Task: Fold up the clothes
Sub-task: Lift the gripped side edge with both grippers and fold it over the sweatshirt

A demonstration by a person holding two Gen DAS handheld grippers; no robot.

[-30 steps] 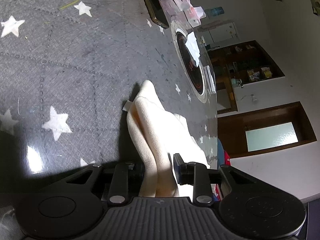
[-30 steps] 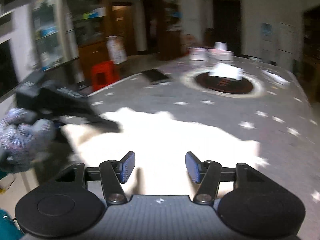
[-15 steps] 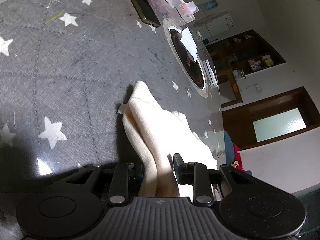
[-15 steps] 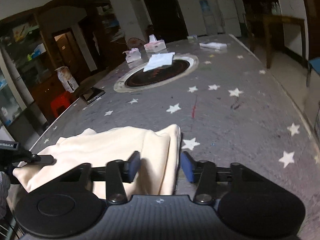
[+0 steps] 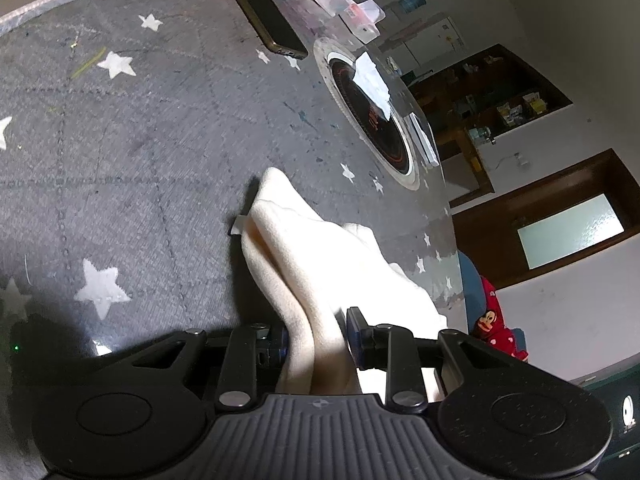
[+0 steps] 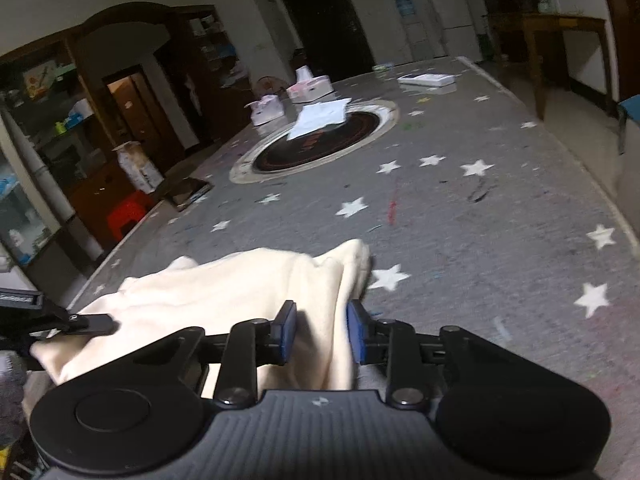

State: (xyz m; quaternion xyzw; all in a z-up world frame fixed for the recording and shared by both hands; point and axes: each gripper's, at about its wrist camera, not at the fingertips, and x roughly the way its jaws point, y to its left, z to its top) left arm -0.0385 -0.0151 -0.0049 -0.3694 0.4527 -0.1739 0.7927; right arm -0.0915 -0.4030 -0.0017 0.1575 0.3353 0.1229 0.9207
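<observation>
While the cream garment [image 5: 316, 264] lies bunched on the grey star-patterned table [image 5: 132, 152], the left claw [image 5: 318, 338] pinches a thick fold of it between its blue pads. The right claw [image 6: 321, 332] grips another edge of the same cloth, which stretches between both. A dark phone [image 5: 264, 14] rests further along the table, well apart.

the left gripper [image 5: 316, 338] is pinching a doubled fold of cream fleece garment [image 5: 304, 248] between its fingers [image 5: 356, 334], the cloth trailing onto the grey star-printed bench [image 5: 132, 148]. a dark phone [image 5: 264, 14] is lying beyond, near a round black inset [image 5: 372, 118].
</observation>
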